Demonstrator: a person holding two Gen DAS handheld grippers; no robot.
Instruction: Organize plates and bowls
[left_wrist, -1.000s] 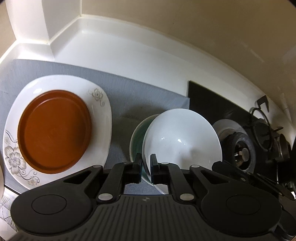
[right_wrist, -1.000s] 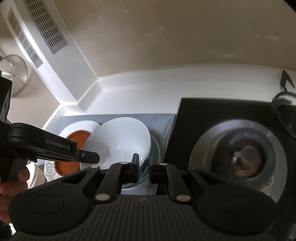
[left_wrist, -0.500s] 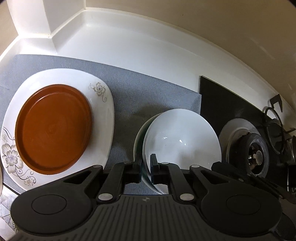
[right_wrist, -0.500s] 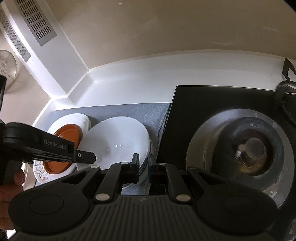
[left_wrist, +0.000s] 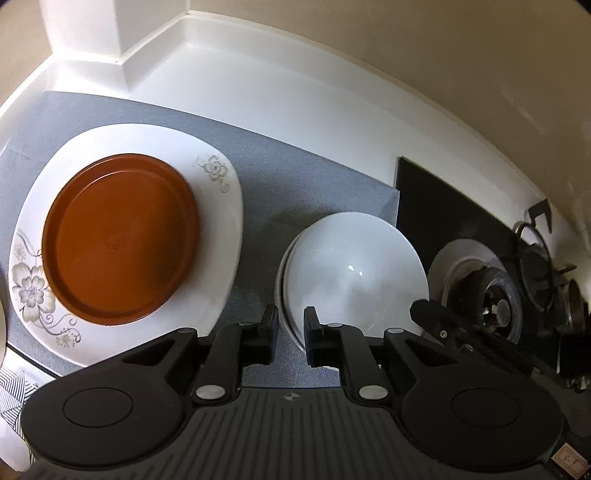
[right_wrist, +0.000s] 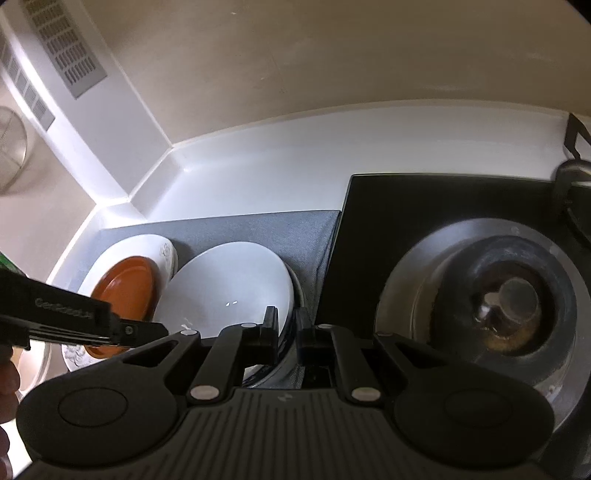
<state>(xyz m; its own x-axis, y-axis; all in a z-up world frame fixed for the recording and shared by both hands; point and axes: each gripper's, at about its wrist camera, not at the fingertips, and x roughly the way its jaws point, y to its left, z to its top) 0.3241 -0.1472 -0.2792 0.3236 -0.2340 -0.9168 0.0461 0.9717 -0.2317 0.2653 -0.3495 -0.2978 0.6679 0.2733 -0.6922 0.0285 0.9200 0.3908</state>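
A white bowl (left_wrist: 354, 273) sits nested on the bowls beneath it on the grey mat (left_wrist: 314, 192), right beside the black hob (right_wrist: 443, 199). Both tools grip it. The left gripper (left_wrist: 290, 334) has its jaws pinched over the bowl's near-left rim, one finger outside, one inside. The right gripper (right_wrist: 285, 334) is clamped on the rim at the opposite side, next to the hob edge; under its fingers a darker rim of the lower bowl (right_wrist: 297, 295) peeks out.

To the left on the same mat lies a square white plate with flower print (left_wrist: 221, 206), and a brown plate (left_wrist: 118, 240) rests flat in its middle. The floral plate's edge lies just beside the bowl stack, with only a narrow strip of mat showing between them.

On the other side, the gas burner (right_wrist: 509, 299) with its silver ring (right_wrist: 402, 295) sits close to the right gripper. Further along the hob stands a black pan support (left_wrist: 535, 258). Behind everything runs the white counter (right_wrist: 266, 162) up to the cream wall (right_wrist: 332, 55), where a vent grille (right_wrist: 62, 44) is set in the white column at the left. A metal strainer (right_wrist: 11, 147) hangs at the far left edge.
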